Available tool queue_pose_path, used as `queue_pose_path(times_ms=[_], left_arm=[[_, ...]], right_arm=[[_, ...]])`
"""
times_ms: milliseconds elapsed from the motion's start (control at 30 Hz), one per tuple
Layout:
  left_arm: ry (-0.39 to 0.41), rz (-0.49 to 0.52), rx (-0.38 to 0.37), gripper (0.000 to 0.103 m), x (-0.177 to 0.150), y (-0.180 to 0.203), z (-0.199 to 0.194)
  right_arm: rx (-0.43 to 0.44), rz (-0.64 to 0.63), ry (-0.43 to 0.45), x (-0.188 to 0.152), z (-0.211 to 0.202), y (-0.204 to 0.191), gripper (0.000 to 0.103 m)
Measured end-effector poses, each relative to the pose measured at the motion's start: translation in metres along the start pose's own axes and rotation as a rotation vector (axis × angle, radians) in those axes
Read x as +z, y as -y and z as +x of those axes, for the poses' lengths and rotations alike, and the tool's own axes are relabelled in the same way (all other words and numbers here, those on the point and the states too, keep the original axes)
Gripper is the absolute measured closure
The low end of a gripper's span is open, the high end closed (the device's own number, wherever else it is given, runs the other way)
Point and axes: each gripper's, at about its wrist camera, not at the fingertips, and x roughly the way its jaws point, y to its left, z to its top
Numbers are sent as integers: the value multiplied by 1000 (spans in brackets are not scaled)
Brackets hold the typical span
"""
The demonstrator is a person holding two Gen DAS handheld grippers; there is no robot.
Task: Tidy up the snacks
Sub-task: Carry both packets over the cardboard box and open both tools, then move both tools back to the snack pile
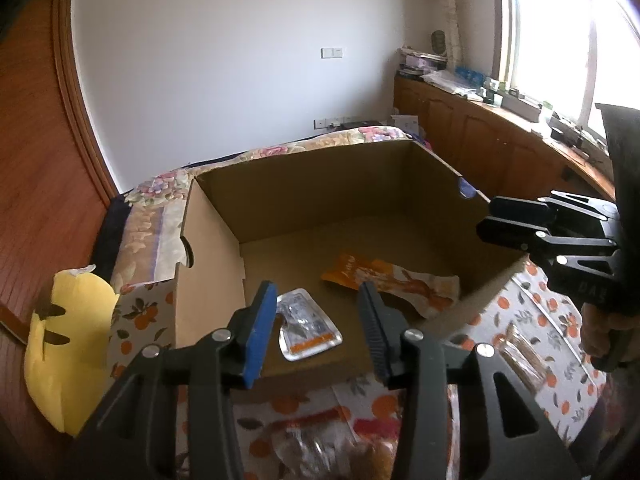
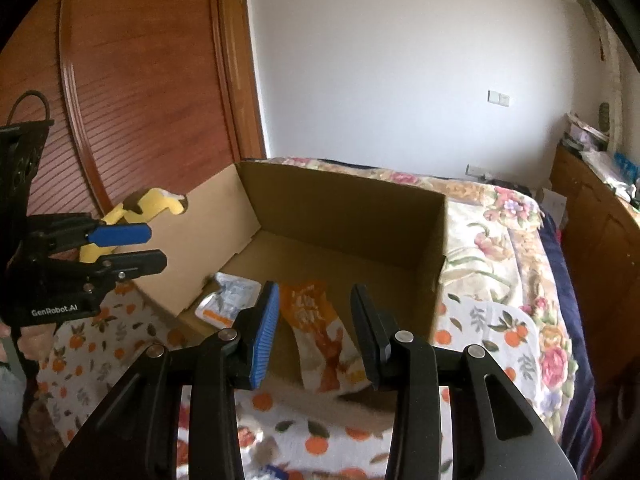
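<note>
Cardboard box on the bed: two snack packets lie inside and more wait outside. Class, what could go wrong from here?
1. The cardboard box sits on soft bedding, so a nudge from either gripper could shift it.
2. The clear packet lies near the low front edge, so it might slide out.
3. The stick packet outside lies close under the right gripper, which could knock it.

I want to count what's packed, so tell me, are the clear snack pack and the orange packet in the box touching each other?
Apart. The left wrist view shows bare cardboard between the clear snack pack and the orange packet on the box floor.
</note>
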Motion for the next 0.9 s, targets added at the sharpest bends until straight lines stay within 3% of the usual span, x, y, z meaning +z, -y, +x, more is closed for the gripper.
queue_pose_path(times_ms=[100, 233, 567, 700, 900], left_arm=[[11, 9, -15, 60, -2, 6, -17], [23, 37, 26, 60, -6, 14, -35], [46, 79, 43, 60, -27, 31, -60], [6, 90, 37, 60, -40, 34, -58], [-41, 78, -31, 60, -63, 37, -52]], right_arm=[[-9, 0, 6, -2, -16, -2, 65], [-19, -1, 12, -9, -34, -5, 65], [-27, -1, 11, -31, -67, -13, 65], [-28, 0, 2, -41, -74, -17, 65], [-29, -2, -27, -59, -76, -19, 64]])
